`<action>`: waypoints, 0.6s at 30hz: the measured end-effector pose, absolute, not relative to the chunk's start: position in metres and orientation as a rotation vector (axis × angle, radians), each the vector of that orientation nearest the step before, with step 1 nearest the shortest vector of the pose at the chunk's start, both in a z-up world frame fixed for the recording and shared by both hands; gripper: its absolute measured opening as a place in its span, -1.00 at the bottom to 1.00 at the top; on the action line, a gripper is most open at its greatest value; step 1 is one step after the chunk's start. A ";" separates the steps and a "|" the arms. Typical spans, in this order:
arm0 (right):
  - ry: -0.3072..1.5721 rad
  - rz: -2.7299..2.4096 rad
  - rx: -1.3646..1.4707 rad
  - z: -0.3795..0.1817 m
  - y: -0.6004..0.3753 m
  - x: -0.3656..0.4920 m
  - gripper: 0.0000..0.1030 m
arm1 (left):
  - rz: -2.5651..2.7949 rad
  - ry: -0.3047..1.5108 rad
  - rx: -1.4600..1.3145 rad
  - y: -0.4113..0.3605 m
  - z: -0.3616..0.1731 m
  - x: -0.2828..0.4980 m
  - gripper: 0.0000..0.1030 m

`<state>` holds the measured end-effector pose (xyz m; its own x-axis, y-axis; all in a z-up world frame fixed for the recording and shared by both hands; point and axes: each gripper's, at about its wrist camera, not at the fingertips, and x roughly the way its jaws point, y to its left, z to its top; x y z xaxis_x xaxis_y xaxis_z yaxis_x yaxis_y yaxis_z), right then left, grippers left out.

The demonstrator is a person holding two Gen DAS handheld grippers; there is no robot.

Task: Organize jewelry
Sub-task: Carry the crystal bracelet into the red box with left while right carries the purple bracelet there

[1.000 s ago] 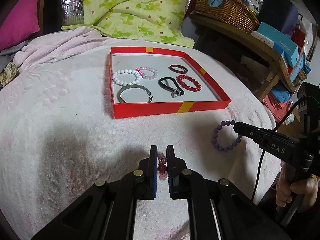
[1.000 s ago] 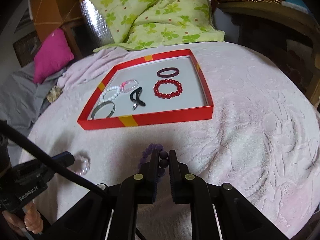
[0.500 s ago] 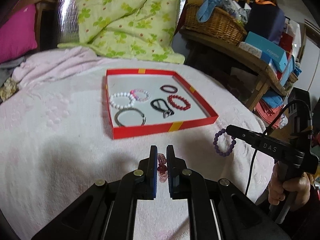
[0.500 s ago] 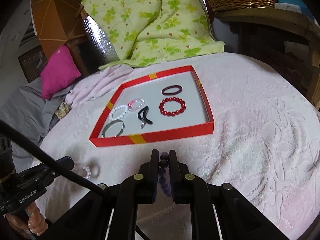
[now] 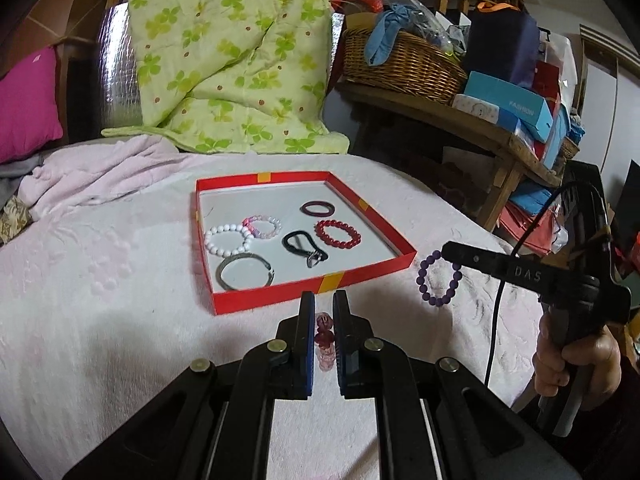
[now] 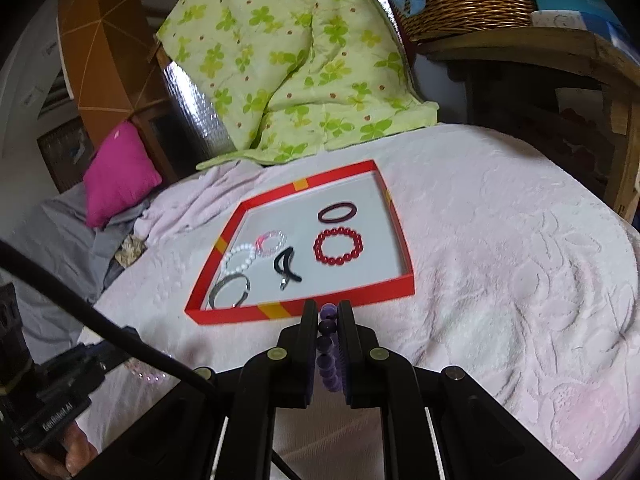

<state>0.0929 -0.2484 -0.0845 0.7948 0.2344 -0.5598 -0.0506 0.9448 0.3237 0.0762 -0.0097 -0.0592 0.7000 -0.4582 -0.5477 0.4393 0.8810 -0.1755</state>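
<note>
My left gripper (image 5: pixel 323 309) is shut on a pink and clear bead bracelet (image 5: pixel 325 342), which hangs between its pads above the white blanket. My right gripper (image 6: pixel 328 309) is shut on a purple bead bracelet (image 6: pixel 327 350); in the left wrist view that bracelet (image 5: pixel 438 280) dangles from the right gripper (image 5: pixel 447 254). Both grippers hover just in front of the red tray (image 5: pixel 280 300), whose near wall (image 6: pixel 360 294) also shows in the right wrist view. Inside lie a white bead bracelet (image 5: pixel 228 240), a red bead bracelet (image 5: pixel 337 233), a grey bangle (image 5: pixel 245 270) and several other pieces.
A white blanket (image 5: pixel 100 280) covers the surface. A green quilt (image 5: pixel 232 60) and a pink cushion (image 5: pixel 24 104) lie behind the tray. A wooden shelf with a wicker basket (image 5: pixel 400 64) and boxes stands to the right. A person's hand (image 5: pixel 576 360) grips the right handle.
Both grippers have risen with their bracelets, which now hang free of the blanket. The tray sits farther down and nearer the fingertips in both views.
</note>
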 end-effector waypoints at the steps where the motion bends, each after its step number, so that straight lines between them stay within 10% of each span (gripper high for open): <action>1: 0.630 0.155 0.306 -0.083 -0.250 0.093 -0.79 | -0.505 0.612 -0.033 -0.010 -0.057 0.077 -0.82; 18: 0.545 0.180 0.396 -0.056 -0.268 0.147 -0.79 | -0.572 0.528 -0.116 -0.043 0.004 0.150 -0.82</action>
